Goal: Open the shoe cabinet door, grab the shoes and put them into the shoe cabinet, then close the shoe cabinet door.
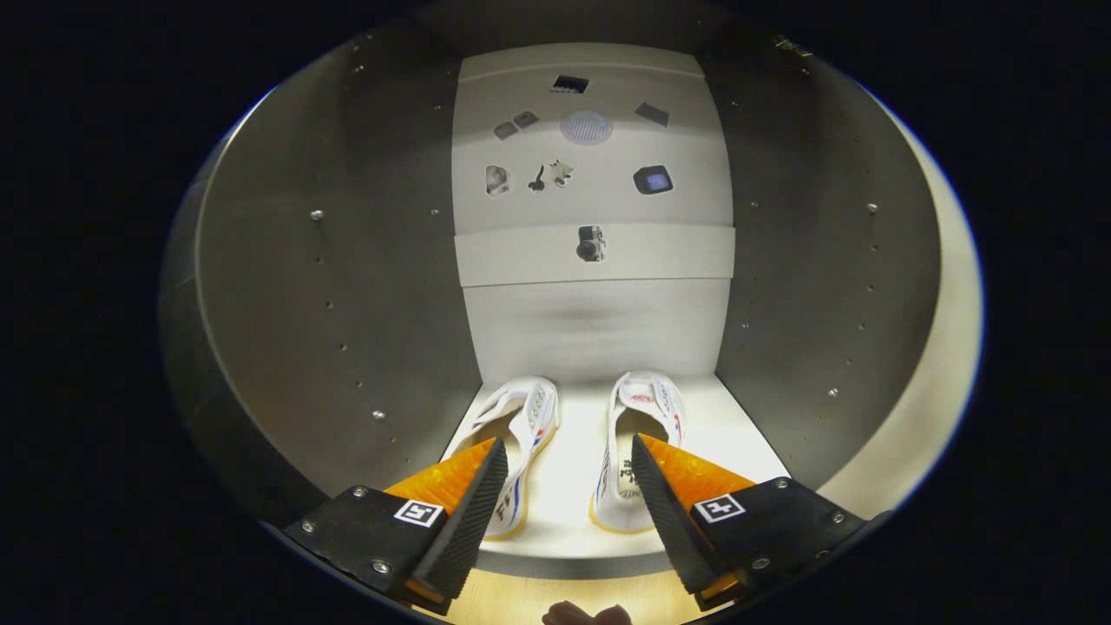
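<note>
From the gripper view, I am looking straight into the shoe cabinet [347, 286], its grey side walls curving away on both sides and its pale back panel [594, 330] facing me. The door itself I cannot pick out, but the opening stands clear, so that first step reads as done.

Two white shoes sit side by side on the lit cabinet floor [568, 469], toes toward the back panel. The left shoe [512, 434] lies partly behind the left finger; the right shoe [629, 451] lies just inside the right finger, its heel toward me. There is a strip of bare floor between them.

The gripper [568, 486] has its fingers spread wide apart, with nothing clamped between them. The fingertips overlap the heels of the shoes in this view, but whether either one touches a shoe I cannot tell (the fisheye flattens depth badly here).

Higher up, a pale shelf strip [594, 254] crosses the back, with several small dark fittings above it that are too small to name. At the very bottom edge, a bit of the person's hand [586, 615] peeks in.

My reading: the pair is placed, so what is left is drawing the gripper out of the cabinet and swinging the door shut.
</note>
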The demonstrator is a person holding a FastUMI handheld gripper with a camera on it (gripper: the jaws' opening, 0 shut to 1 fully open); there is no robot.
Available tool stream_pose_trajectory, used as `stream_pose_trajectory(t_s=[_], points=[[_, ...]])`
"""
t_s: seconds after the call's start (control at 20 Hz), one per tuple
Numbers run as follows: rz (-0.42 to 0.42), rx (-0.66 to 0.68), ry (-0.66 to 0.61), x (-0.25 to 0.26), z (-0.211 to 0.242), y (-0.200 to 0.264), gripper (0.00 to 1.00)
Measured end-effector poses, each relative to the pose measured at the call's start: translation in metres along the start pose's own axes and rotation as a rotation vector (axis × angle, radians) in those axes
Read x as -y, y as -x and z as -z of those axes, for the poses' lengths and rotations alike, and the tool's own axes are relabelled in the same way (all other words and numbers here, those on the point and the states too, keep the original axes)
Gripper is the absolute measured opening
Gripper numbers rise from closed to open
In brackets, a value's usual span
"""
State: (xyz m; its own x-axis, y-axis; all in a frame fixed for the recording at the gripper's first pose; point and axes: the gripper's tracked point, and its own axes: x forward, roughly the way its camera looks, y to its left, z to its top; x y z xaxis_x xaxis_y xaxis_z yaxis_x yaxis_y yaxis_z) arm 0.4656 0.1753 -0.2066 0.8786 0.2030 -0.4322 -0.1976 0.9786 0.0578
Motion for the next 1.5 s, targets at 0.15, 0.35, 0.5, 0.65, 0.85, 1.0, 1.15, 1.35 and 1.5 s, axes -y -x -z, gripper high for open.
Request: stream_pose_trajectory(t_s=[0.15,0.35,0.5,0.65,0.85,1.0,1.15,1.35,1.5], points=[[0.039,0.01,-0.01,-0.002,0.011,0.042,0.91],[0.045,0.043,-0.041,-0.011,0.022,0.101,0.92],[0.011,0.05,-0.053,-0.015,0.031,0.145,0.92],[-0.016,0.054,-0.039,-0.009,0.039,0.178,0.92],[-0.148,0.075,-0.027,-0.006,0.042,0.233,0.92],[-0.241,0.07,-0.019,0.01,0.051,0.282,0.93],[-0.314,0.086,0.007,0.033,0.063,0.327,0.93],[-0.447,0.095,-0.015,0.056,0.074,0.388,0.93],[-0.513,0.114,-0.05,0.092,0.067,0.428,0.93]])
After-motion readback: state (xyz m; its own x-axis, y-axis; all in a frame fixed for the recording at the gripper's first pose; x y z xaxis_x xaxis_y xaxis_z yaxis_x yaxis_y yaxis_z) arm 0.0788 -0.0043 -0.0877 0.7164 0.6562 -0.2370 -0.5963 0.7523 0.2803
